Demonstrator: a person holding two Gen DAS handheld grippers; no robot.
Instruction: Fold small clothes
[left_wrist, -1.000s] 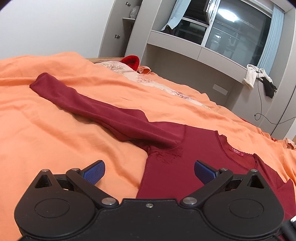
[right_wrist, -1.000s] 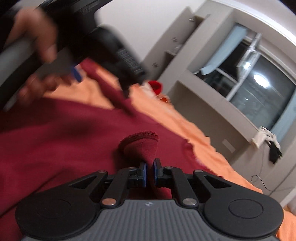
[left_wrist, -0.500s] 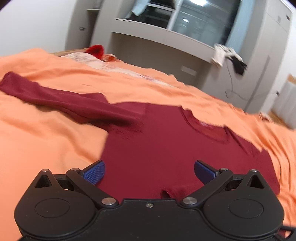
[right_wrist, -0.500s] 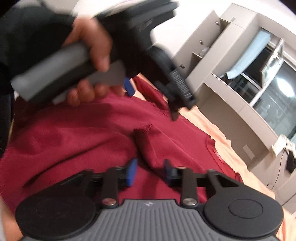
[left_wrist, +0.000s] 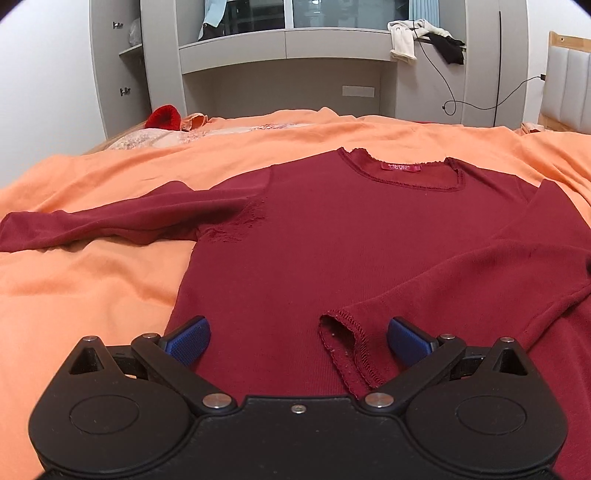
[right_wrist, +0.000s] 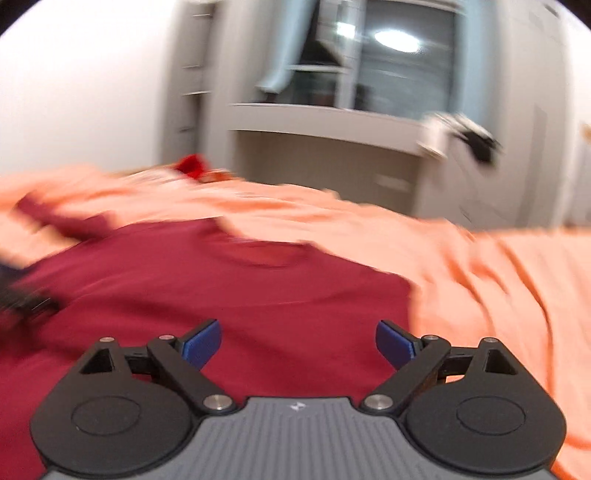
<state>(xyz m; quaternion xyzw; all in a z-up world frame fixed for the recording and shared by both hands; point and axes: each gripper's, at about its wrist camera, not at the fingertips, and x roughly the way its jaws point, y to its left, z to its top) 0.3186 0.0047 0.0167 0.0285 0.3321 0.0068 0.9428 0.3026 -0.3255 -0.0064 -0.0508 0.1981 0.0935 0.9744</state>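
Dark red long-sleeve top (left_wrist: 332, 236) lies face-up on the orange bed sheet (left_wrist: 85, 291), neckline at the far end w/ pink label showing. Right-hand sleeve (left_wrist: 472, 277) is already laid across the body; its cuff (left_wrist: 347, 343) sits near the hem, approx. between the left gripper (left_wrist: 297, 339) fingers. Left-hand sleeve (left_wrist: 96, 221) is stretched out flat on the sheet, not yet folded in.

Left gripper: fingers spread wide, nothing pinched, hovering low over the near part of the top. Right gripper (right_wrist: 298, 343): fingers opening, wide apart, only flat cloth below them, nothing held; that view is smeared by motion blur.

What could go wrong, as I judge it:
- Folded sleeve is loose knit just resting on the body; any drag from a low-passing finger could pull the cuff off line & undo the fold.
- Armpit area at the left sleeve looks puckered; folding over it w/o smoothing would lock in a lump.
- Sheet is soft & wrinkled, so a deep pinch may grab the sheet along w/ the sleeve.
- Fast right-hand motion makes aiming imprecise.
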